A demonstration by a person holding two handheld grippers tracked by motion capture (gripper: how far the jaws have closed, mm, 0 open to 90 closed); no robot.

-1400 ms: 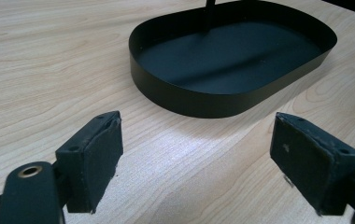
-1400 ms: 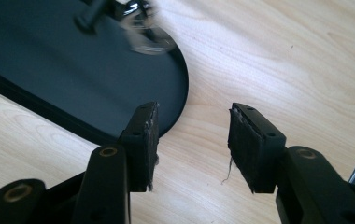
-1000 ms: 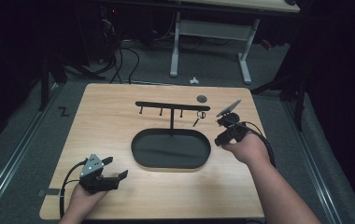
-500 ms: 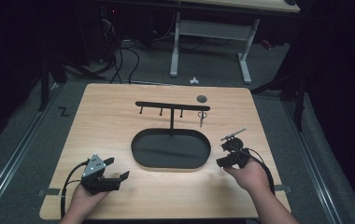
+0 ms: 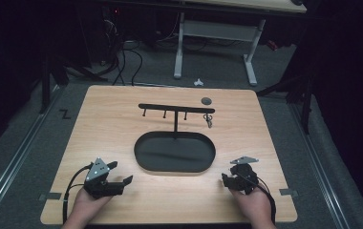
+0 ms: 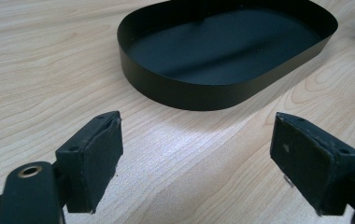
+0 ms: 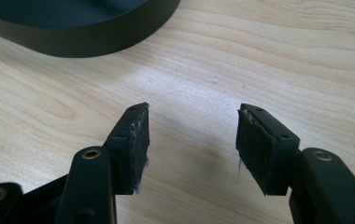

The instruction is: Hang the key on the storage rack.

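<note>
Both tongs, left [image 5: 122, 182] and right [image 5: 230, 180], released and empty near tray [image 5: 175, 152]; possibly keys [image 5: 209, 120] on rack [image 5: 176, 109], liable to slip off if knocked.

Light wood counter [image 5: 98, 124] mid-frame, black oval tray [image 5: 175, 152] at centre, black T-shaped hook rack [image 5: 176, 109] above it, small dark disc [image 5: 206, 100] upper right.

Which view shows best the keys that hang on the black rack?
The high view: the keys hang from the rack near its right end. The left and right gripper views show the tray, no keys.
</note>
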